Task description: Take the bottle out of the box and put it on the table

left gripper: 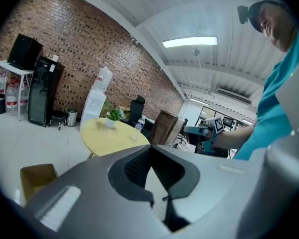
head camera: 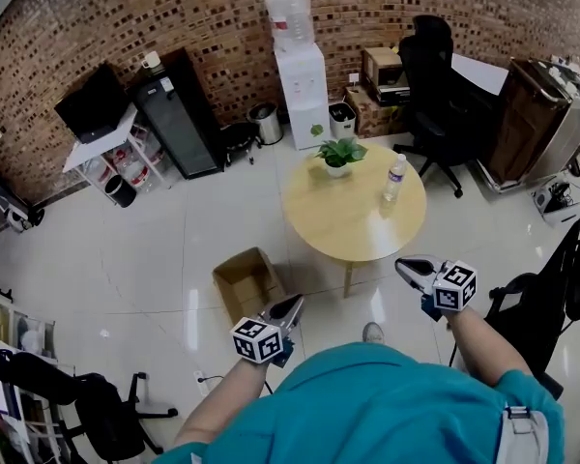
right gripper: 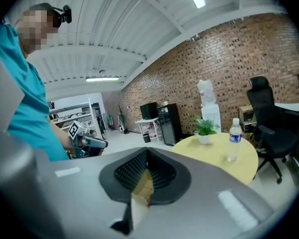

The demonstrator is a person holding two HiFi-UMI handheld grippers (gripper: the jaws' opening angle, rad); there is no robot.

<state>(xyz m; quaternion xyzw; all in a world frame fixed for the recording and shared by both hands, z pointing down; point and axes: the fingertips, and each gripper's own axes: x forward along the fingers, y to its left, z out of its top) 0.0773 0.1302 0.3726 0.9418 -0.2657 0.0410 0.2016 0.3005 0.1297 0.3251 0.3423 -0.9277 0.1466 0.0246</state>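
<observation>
Bottle [head camera: 394, 179] stands upright on round table [head camera: 348, 222], box [head camera: 249, 283] on floor

Head view: high up, tilted steeply down. The desk [head camera: 353, 206] lies ahead and well off, the box [head camera: 247, 283] nearer, left of the desk.

Left claw [head camera: 295, 303] view: low, near level, looking along its own jaws toward the desk from the box side.

Right claw [head camera: 403, 264] view: likewise low, nearer the desk, facing it from the right.

All three share the desk, bottle [head camera: 394, 179] and plant [head camera: 338, 153]. Each claw view catches the other claw.
</observation>
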